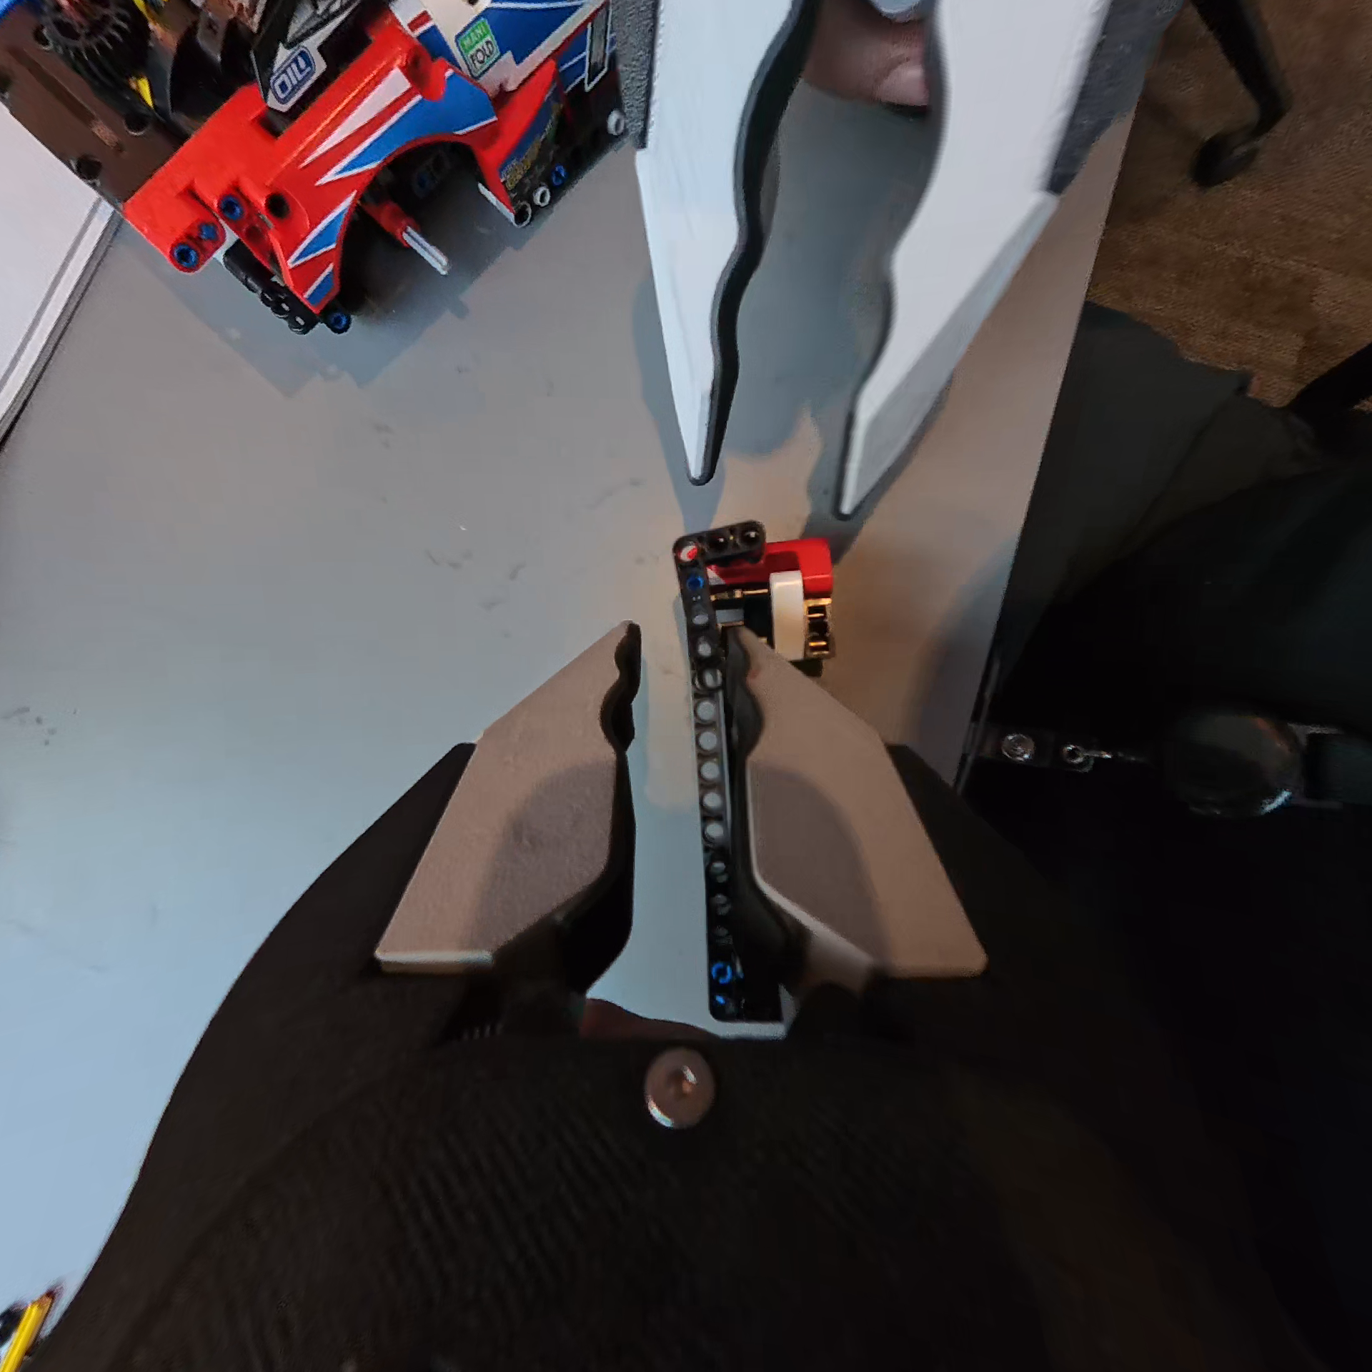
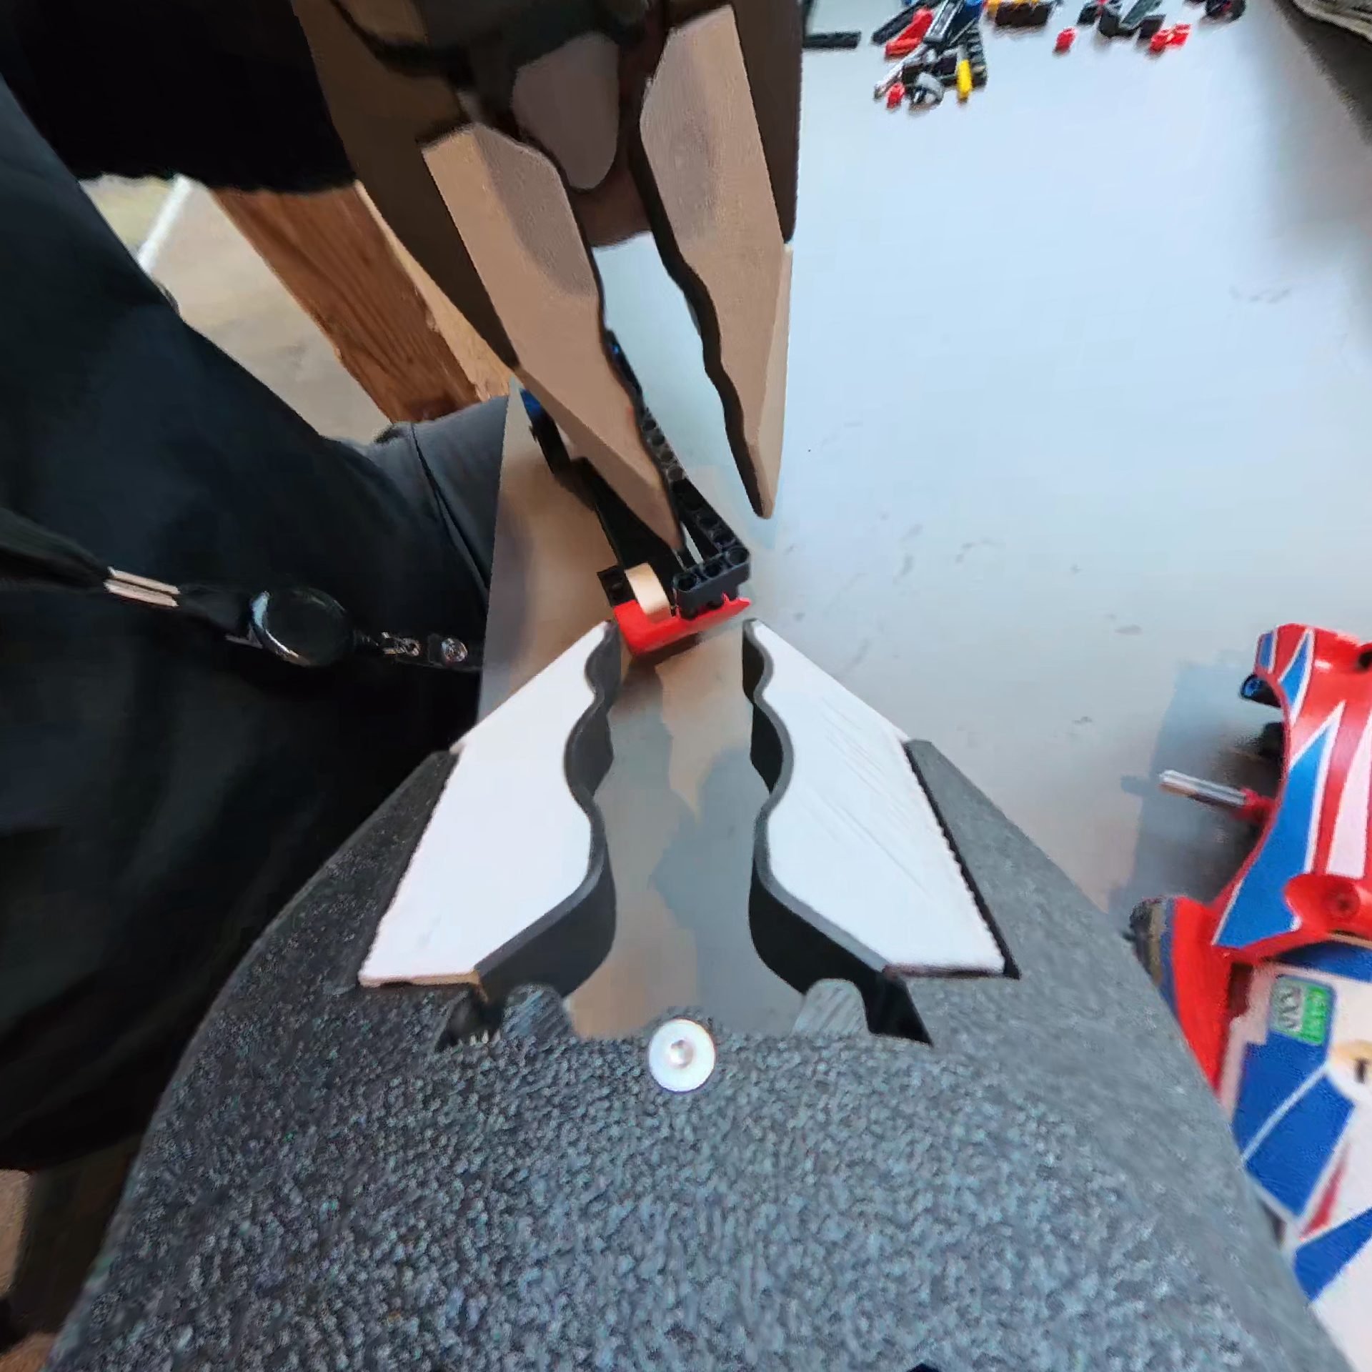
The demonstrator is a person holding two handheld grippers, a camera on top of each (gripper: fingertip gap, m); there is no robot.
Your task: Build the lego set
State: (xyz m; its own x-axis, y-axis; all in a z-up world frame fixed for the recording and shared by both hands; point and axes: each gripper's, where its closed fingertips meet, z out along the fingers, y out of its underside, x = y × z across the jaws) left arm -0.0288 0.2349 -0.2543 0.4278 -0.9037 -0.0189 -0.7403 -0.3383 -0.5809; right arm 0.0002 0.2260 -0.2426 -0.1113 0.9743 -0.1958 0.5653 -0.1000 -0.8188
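Note:
A small sub-assembly lies near the table's edge: a long black holed beam [image 1: 709, 742] with an L-shaped end, a red piece [image 1: 802, 560] and a white round piece [image 1: 785, 612]. My left gripper [image 1: 683, 635] is open around the beam. The beam runs along the inner side of one finger, with a clear gap to the other. My right gripper [image 2: 679, 629] is open and empty, its tips just short of the red piece [image 2: 668, 627]. The two grippers face each other; the right one [image 1: 772, 494] shows in the left wrist view and the left one [image 2: 716, 520] in the right wrist view.
A part-built red, blue and white car body [image 1: 356, 148] lies on the grey table [image 1: 297, 594]; it also shows at the right wrist view's right edge [image 2: 1299, 891]. A pile of loose pieces [image 2: 958, 52] lies far back. A person in dark clothing with a lanyard reel [image 2: 297, 624] sits at the table's edge.

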